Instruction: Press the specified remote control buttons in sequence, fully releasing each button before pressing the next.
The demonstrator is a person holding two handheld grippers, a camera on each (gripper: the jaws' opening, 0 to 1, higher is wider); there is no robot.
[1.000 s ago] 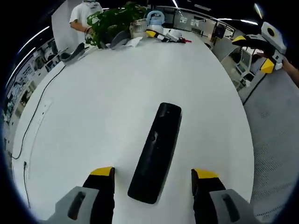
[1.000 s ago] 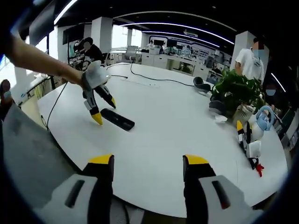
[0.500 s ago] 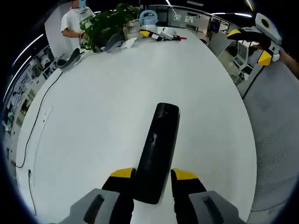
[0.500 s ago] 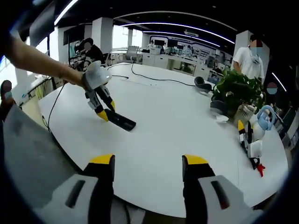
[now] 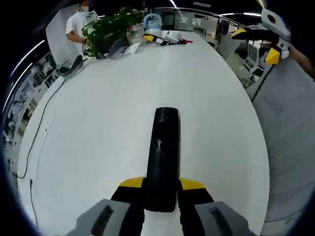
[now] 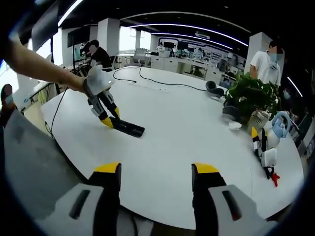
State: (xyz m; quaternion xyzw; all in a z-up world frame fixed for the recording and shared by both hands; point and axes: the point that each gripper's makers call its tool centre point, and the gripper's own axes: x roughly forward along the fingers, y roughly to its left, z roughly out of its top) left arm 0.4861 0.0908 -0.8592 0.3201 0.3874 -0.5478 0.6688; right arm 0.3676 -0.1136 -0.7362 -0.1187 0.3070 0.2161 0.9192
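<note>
In the left gripper view, a black remote control (image 5: 162, 157) is seen lying lengthwise on the white table (image 5: 98, 123), its near end clamped between the yellow-tipped jaws of the left gripper (image 5: 161, 184), which are drawn together against its two sides. The buttons on the remote's top face are too small to be told apart. At the far end of the table a potted plant (image 5: 107, 30), a light blue kettle (image 5: 152, 20) and a small clutter of items with a red piece are grouped, and a black cable (image 5: 37, 125) is trailed along the table's left edge. A person in a white shirt (image 5: 75, 25) is seen behind the plant. The right gripper (image 5: 257, 38) is visible at the upper right, off the table's edge. In the right gripper view, the right gripper (image 6: 155, 171) is held with its jaws wide apart and nothing between them, low over the near rim of the table (image 6: 197, 132). Across the table, the left gripper (image 6: 105, 120) is seen gripping one end of the remote control (image 6: 127, 128), which lies flat on the surface, well apart from the plant (image 6: 250, 96) and kettle (image 6: 275, 125) at the right
</note>
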